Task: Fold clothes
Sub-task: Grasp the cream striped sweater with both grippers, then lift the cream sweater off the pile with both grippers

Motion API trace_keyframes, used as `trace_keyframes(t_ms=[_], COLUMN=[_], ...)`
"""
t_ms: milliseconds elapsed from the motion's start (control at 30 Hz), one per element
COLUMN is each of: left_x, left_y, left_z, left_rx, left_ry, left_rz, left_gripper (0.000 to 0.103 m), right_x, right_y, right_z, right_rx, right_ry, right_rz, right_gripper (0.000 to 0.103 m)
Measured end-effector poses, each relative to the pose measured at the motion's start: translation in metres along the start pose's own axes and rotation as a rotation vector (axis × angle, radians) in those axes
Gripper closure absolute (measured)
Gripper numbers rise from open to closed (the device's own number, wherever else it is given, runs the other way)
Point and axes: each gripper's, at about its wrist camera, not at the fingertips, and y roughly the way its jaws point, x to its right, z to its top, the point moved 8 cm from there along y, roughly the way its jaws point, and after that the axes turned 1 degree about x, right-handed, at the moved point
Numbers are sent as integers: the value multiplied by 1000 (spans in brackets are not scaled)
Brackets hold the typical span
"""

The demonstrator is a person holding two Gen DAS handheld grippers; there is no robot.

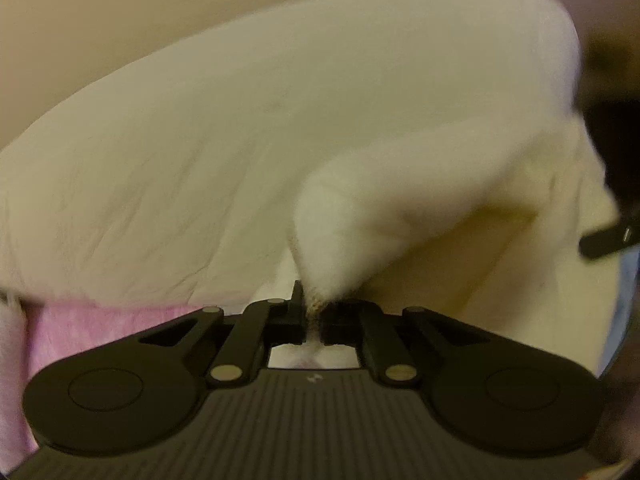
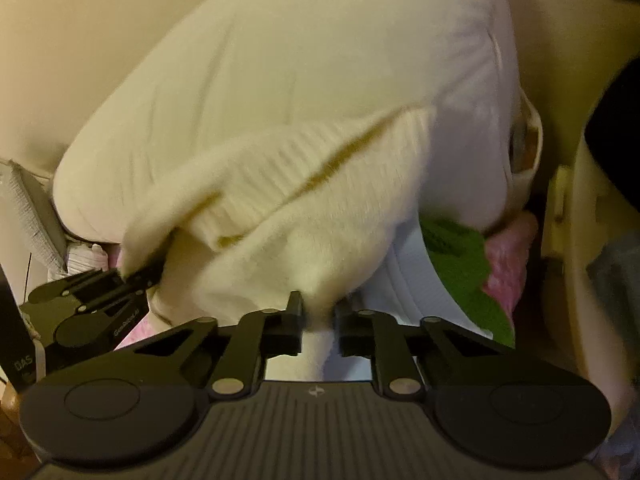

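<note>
Nearest our left wrist camera, the left gripper [image 1: 313, 312] was pinched tight on a bunched point of the cream sweater [image 1: 360, 216], with only a thin wad of knit between its black fingers [image 1: 294, 312]. From that pinch the fabric rose ahead and to the right in a fuzzy fold, blurred in places. Behind it lay the cream pillow [image 1: 200, 152], broad and lightly creased, and a strip of pink cloth [image 1: 100, 328] showed under the pillow's near edge, left of the gripper.

In our right wrist view, the right gripper [image 2: 319, 322] was closed on another gather of the same sweater, its jaws standing a little further apart around a thicker fold. The ribbed part of the sweater draped up and to the left, reaching the left gripper at the lower left of this view, so the garment hung between the two. Beside it to the right we saw a green cloth [image 2: 460, 264] touching a pink fuzzy cloth [image 2: 510, 256].
</note>
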Motion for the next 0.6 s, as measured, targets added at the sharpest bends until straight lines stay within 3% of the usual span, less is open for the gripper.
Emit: trace_keyframes(t_ms=[100, 267, 433, 600], left_x=[-34, -96, -141, -146], left_y=[-36, -131, -265, -385], left_z=[-9, -41, -91, -166], left_rx=[48, 152, 268, 308], left_ry=[-179, -424, -608, -764], left_rz=[19, 153, 377, 604], left_gripper=[100, 100, 100, 100], right_x=[-22, -92, -177, -267], right_y=[-13, -45, -72, -103], right_z=[4, 12, 3, -48], right_rx=[42, 121, 123, 71], right_ry=[-68, -280, -450, -640], right_rz=[19, 153, 357, 566], right_gripper=[93, 94, 94, 95])
